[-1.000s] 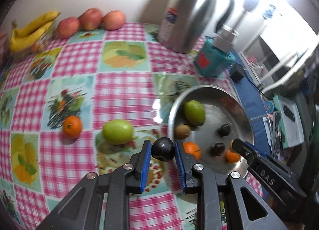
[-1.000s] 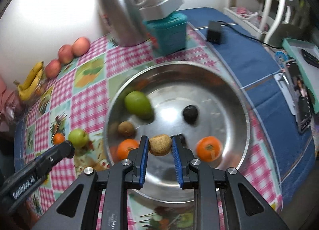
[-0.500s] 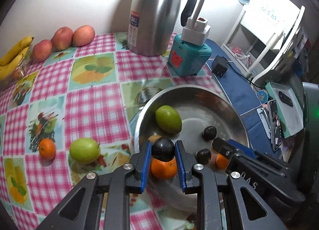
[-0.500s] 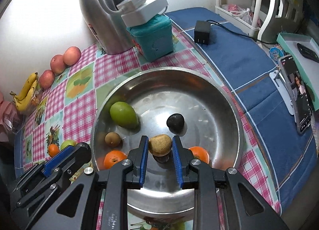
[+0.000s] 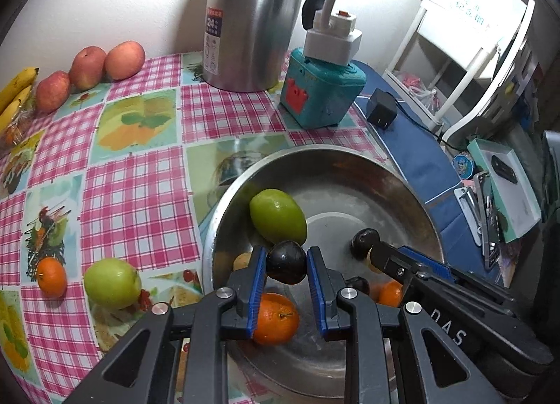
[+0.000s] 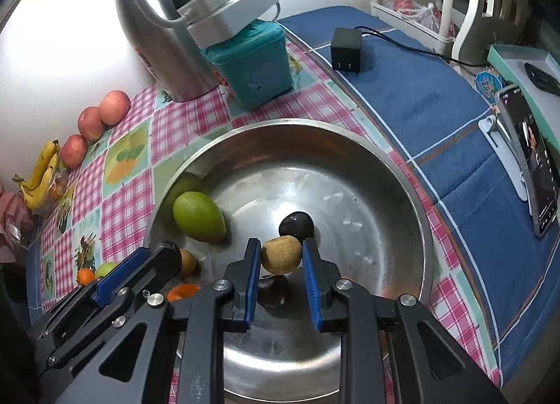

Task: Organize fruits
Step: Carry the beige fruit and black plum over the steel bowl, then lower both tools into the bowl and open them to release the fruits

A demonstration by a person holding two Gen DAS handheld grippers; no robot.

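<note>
My left gripper (image 5: 286,265) is shut on a dark plum (image 5: 286,263) and holds it over the near left side of the steel bowl (image 5: 350,173). My right gripper (image 6: 281,257) is shut on a brown kiwi (image 6: 281,253) above the bowl's (image 6: 385,166) middle. In the bowl lie a green mango (image 5: 278,216) (image 6: 198,216), an orange (image 5: 276,318), a second orange (image 5: 390,293), dark plums (image 5: 364,243) (image 6: 296,223) and another kiwi (image 6: 187,261). On the cloth to the left sit a green apple (image 5: 112,283) and a small orange (image 5: 51,277).
A steel thermos (image 5: 253,19) and a teal box (image 5: 322,92) with a white plug block stand behind the bowl. Three red apples (image 5: 87,68) and bananas (image 5: 15,92) lie at the far left by the wall. A charger (image 6: 346,50) and phone (image 6: 535,166) lie on the blue cloth at right.
My left gripper has carried the plum rightward from over the cloth to over the bowl. My right gripper, still holding the kiwi, has moved a little further over the bowl's middle.
</note>
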